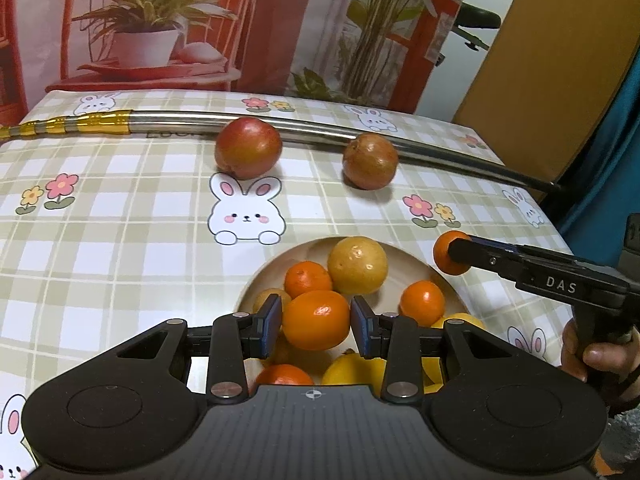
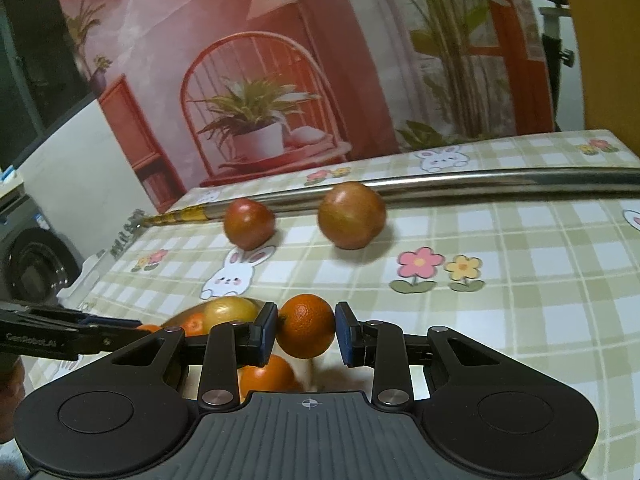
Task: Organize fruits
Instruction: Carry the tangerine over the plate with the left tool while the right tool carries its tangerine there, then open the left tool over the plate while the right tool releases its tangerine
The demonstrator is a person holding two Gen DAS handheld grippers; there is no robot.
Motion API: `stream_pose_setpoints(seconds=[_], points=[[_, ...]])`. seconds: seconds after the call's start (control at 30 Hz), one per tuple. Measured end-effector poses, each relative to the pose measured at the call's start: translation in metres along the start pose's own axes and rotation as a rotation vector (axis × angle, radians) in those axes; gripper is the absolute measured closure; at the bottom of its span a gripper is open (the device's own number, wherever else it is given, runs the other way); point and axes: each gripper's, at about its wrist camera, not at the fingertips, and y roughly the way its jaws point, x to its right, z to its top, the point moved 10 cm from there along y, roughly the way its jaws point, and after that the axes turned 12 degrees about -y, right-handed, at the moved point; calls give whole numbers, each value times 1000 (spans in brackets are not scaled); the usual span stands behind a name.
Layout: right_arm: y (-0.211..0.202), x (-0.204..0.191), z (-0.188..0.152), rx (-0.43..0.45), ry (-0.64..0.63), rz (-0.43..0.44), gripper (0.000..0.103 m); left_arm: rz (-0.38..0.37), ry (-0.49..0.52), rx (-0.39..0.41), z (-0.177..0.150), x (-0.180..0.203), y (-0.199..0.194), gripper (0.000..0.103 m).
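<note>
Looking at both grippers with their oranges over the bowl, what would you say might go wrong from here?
1. The right gripper pinches its orange beyond the bowl rim; a slip may send it rolling off the table.
2. The left gripper holds an orange above piled fruit; dropped, it could knock others out.
3. The grippers are close and might collide.

A steel rod (image 1: 320, 128) bars the bench's (image 1: 120, 216) far edge, two red fruits (image 1: 248, 147) just before it. The left side lies open; the bowl (image 1: 256, 280) crowds the near edge.
</note>
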Motion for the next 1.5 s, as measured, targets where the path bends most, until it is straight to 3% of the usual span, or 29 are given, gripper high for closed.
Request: stream_pose_setpoints(seconds=[0.43, 1.5], points=[[23, -29, 2, -49, -70, 51, 74, 3, 8, -7, -1, 3, 8, 63], [28, -26, -4, -73, -66, 33, 71, 10, -2, -26, -4, 0, 15, 62]])
